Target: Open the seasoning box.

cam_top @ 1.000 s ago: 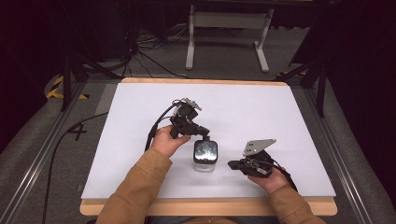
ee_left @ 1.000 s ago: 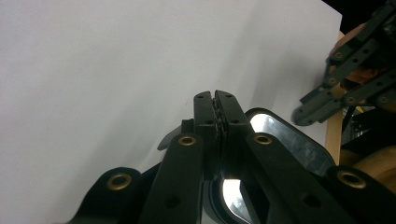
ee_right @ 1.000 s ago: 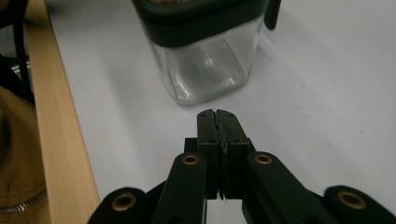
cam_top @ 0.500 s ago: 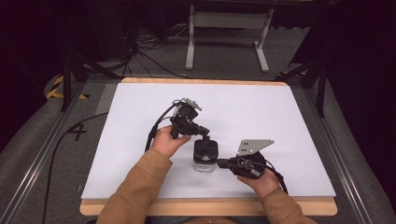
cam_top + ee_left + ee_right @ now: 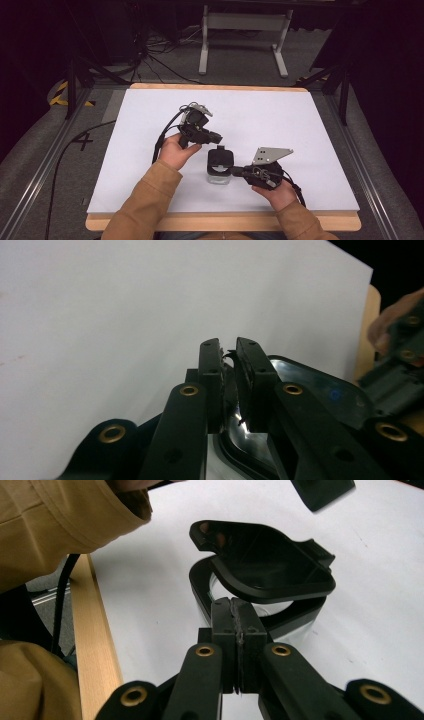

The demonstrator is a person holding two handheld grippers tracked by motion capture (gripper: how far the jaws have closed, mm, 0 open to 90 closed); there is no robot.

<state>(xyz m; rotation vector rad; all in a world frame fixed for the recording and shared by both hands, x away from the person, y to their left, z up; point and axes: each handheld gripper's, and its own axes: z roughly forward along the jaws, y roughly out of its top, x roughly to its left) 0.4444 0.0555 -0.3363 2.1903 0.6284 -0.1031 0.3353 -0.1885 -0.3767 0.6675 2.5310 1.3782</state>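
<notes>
Between the two claws, near the middle of the white desk [image 5: 310,130], a small clear box [image 5: 218,175] with a black hinged lid [image 5: 220,157] is standing, its lid partly lifted. The right claw [image 5: 239,171] is pinching the black rim [image 5: 280,622] on its near side, jaws closed tight on it. The left claw [image 5: 216,136] is reaching down toward the lid's far edge; its jaws have just been opening a little, and a thin black lip [image 5: 231,356] of the lid is sitting in the narrow gap between them, no longer squeezed. To do this well, the right claw should be holding the rim steady and low while the left takes a fresh, deeper bite and swings the lid along its hinge rather than pulling it sideways. The lid is glossy hard plastic, flat with rounded corners and a small tab [image 5: 320,551]; the body is transparent and smooth, likely slippery.
</notes>
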